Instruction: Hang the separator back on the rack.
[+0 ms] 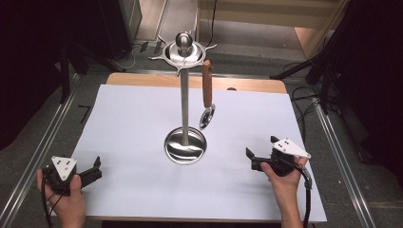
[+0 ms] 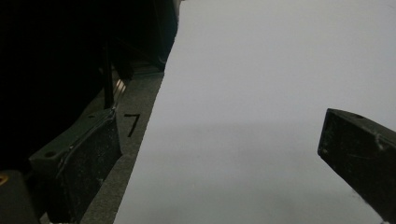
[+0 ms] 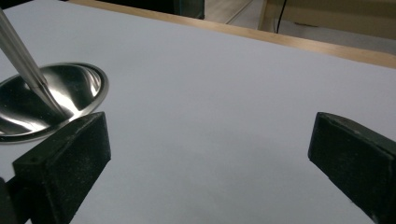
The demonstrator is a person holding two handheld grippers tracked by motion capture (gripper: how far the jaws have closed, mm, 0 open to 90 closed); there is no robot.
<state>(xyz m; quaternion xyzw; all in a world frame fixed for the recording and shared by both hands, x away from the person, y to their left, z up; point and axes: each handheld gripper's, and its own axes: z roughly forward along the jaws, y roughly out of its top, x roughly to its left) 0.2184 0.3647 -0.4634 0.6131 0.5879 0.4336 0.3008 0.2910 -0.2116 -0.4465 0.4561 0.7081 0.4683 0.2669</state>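
Note:
A steel utensil stand point(image 1: 184, 102) rises from a round dish base point(image 1: 185, 146) at the middle of the white sheet point(image 1: 142, 114). A ladle-like utensil with a brown wooden handle point(image 1: 207, 89) hangs from a hook on the stand's top ring, its small steel bowl point(image 1: 206, 117) pointing down. My left gripper point(image 1: 97, 169) rests open at the sheet's front left corner, nothing between its jaws. My right gripper point(image 1: 260, 148) stands open at the front right, pointing toward the base. In the right gripper view the base point(image 3: 46, 100) lies just past the gripper point(image 3: 210, 158). My left gripper point(image 2: 219, 149) faces bare sheet.
A wooden board point(image 1: 247, 85) shows beyond the sheet's far edge. A black "7" point(image 2: 132, 124) is marked on the grey surface left of the sheet. Metal rails point(image 1: 43, 142) run along both sides, with dark stands and cables point(image 1: 328, 80) beyond.

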